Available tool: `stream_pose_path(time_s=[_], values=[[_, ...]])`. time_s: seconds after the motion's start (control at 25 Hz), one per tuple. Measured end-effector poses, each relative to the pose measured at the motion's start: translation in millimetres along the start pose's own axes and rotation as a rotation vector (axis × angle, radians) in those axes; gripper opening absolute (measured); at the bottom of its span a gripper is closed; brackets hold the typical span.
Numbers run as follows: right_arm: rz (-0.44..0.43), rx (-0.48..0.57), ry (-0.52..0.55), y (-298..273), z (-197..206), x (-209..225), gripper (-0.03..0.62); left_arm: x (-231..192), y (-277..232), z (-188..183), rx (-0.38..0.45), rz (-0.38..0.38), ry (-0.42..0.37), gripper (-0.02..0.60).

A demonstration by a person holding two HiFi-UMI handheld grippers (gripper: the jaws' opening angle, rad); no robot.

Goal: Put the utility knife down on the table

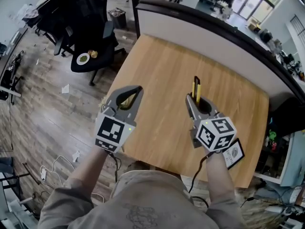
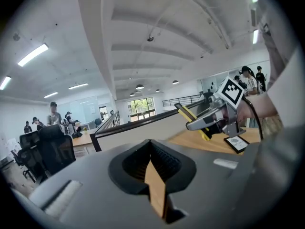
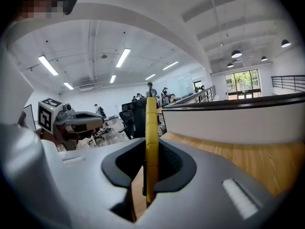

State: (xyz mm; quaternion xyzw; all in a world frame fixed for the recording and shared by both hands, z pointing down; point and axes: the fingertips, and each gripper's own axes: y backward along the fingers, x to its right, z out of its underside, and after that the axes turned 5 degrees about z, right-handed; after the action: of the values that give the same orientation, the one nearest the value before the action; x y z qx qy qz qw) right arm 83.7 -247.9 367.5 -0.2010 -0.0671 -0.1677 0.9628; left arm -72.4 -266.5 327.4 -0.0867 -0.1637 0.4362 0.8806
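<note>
My right gripper [image 1: 195,95] is shut on a yellow and black utility knife [image 1: 196,88], held above the wooden table [image 1: 162,70] with its tip pointing away from me. In the right gripper view the yellow knife [image 3: 151,142] stands edge-on between the jaws. From the left gripper view the knife [image 2: 190,120] shows clamped in the right gripper [image 2: 188,123], slanting up to the left over the table. My left gripper [image 1: 137,88] hangs over the table's left edge; its jaws are together with nothing between them.
A small black-framed card [image 1: 233,153] lies near the table's front right edge. A dark partition [image 1: 209,27] borders the far side. A black office chair [image 1: 90,37] with a plate on it stands on the floor at left.
</note>
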Motion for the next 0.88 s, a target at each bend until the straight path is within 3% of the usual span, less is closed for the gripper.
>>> stream_pose_path(time_s=[0.24,0.44,0.88], values=[[0.04,-0.129,0.054,-74.2,26.1,28.8,0.063,-20.3,-46.8,32.3,-0.03,0.042,0.137,-0.002],[0.047,-0.269,0.069,-132.3,72.4,48.8,0.064,-40.0,-79.5,68.5,-0.087,0.019,0.17,-0.002],[0.072,-0.536,0.121,-218.3,191.0,90.2,0.063,-45.2,-128.0,163.5,-0.21,0.074,0.3,-0.002]])
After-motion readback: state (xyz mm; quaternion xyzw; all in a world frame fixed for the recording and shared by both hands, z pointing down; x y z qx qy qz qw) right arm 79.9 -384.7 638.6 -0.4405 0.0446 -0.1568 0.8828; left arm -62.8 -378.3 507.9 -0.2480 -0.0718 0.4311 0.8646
